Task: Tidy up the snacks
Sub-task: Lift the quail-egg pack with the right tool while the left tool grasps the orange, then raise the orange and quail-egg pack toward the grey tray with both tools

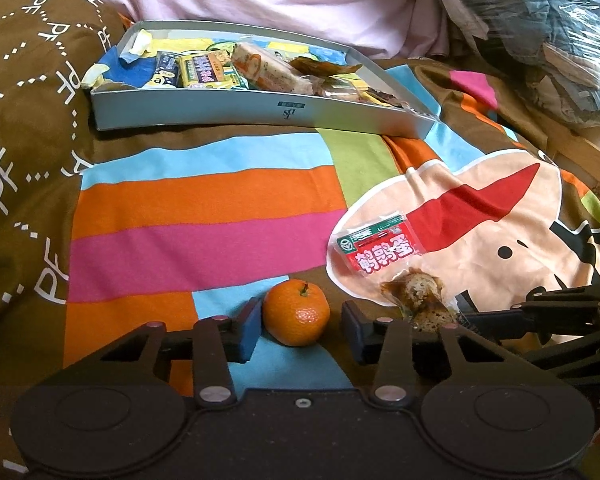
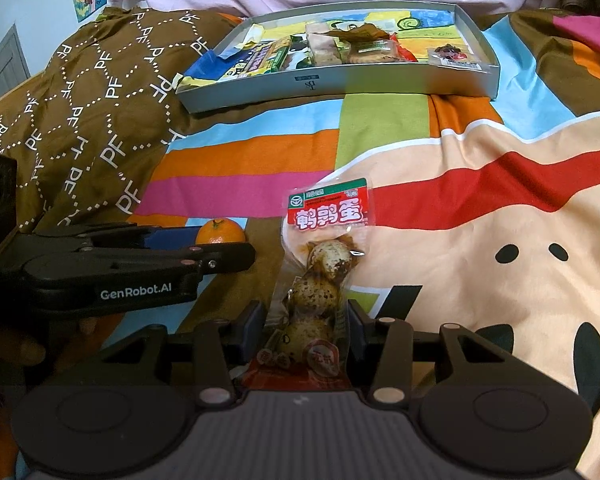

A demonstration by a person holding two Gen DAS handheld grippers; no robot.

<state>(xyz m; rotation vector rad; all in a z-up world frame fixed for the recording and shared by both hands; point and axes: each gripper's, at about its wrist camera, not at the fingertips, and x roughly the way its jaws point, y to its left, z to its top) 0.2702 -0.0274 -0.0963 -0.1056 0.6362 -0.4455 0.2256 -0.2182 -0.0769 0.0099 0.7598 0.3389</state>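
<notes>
On the bed, the left claw (image 1: 302, 322) stood released around a tangerine (image 1: 297, 306), the right claw (image 2: 306, 326) straddling an egg pack (image 2: 320, 276), unclenched; squeezing gently should suit both before the tray (image 2: 340, 80).

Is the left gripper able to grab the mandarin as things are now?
Probably yes. The mandarin sits on the quilt between the open fingers of the left gripper, with nothing lying between them. The quail egg packet lies off to its right, apart.
</notes>
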